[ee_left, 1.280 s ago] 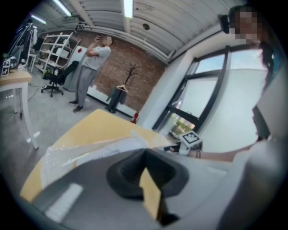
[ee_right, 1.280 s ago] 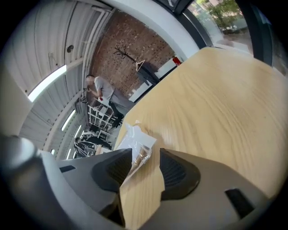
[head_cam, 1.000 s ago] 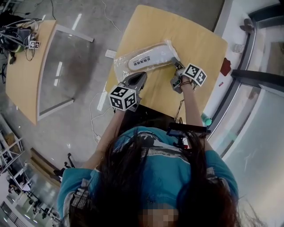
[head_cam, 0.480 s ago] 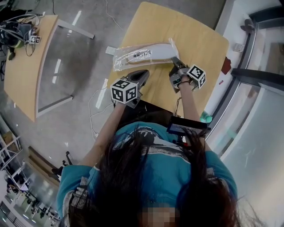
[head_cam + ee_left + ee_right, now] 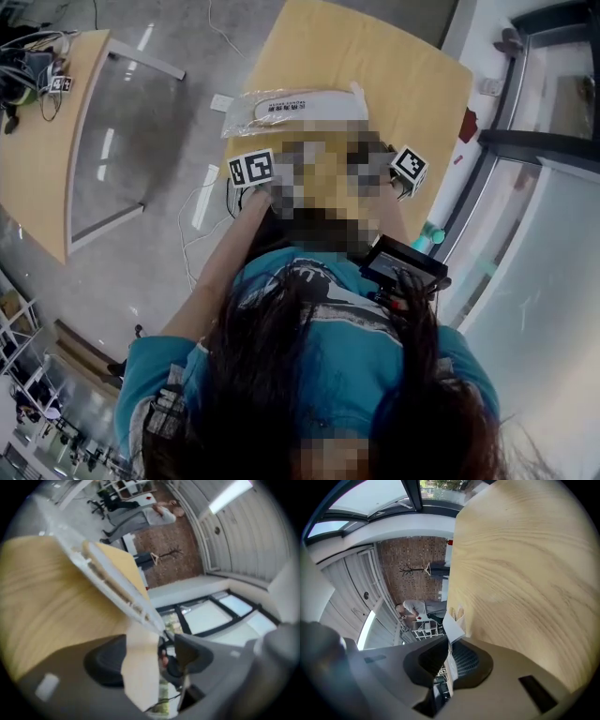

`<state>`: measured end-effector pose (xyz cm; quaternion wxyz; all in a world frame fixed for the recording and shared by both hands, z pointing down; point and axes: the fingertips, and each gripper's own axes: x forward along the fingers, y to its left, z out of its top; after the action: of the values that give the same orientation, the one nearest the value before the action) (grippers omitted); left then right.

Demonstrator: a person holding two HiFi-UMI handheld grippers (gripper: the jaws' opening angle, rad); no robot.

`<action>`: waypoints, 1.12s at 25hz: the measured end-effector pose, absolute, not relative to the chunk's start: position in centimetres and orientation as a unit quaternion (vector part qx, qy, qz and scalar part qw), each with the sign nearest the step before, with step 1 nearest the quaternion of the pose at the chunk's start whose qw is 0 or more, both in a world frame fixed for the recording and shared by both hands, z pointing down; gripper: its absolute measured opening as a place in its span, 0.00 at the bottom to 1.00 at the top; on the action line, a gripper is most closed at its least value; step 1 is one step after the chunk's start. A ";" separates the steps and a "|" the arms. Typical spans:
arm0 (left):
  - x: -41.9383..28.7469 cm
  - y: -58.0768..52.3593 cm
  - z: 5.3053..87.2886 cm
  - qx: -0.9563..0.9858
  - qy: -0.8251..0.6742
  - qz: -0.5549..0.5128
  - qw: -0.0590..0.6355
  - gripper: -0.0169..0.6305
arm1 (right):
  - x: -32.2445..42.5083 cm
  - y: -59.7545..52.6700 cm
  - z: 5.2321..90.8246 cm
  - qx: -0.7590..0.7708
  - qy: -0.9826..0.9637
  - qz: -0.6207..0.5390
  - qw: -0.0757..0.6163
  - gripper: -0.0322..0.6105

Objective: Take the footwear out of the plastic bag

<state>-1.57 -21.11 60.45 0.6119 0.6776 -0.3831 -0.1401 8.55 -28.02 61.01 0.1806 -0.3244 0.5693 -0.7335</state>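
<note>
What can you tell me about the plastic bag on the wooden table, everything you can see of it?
The plastic bag is clear, crinkly film, long and narrow, with a white slipper bearing dark print inside it. It lies crosswise over the far part of the wooden table. The right gripper, whose jaws have just been closing, pinches a thin flap at the bag's right end. The bag looks unopened, and the slipper is fully inside.

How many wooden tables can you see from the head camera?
2. One wooden table is in the middle, under the plastic bag. The other stands at the far left of the picture. More may be out of view.
</note>
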 end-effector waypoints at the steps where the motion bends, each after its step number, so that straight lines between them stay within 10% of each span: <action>1: -1.7 -21.4 60.2 0.664 -0.376 -0.171 0.623 0.51 | 8.5 -27.6 60.5 -0.320 0.575 -0.731 0.184 0.11; 13: -6.2 -22.7 59.2 0.596 -0.356 -0.315 0.648 0.54 | 5.0 -23.0 56.2 -0.276 0.636 -0.703 0.158 0.10; 16: -6.8 -22.4 59.5 0.580 -0.361 -0.335 0.649 0.31 | 5.0 -22.5 55.5 -0.281 0.670 -0.675 0.131 0.10; 28: -9.6 -22.9 56.2 0.621 -0.307 -0.375 0.616 0.23 | 5.4 -21.4 50.8 -0.266 0.813 -0.517 0.015 0.23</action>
<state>-9.64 -22.86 56.17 0.6158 0.6207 -0.3075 -0.3754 5.37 -21.45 50.81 0.0153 -0.2656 0.8134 -0.5173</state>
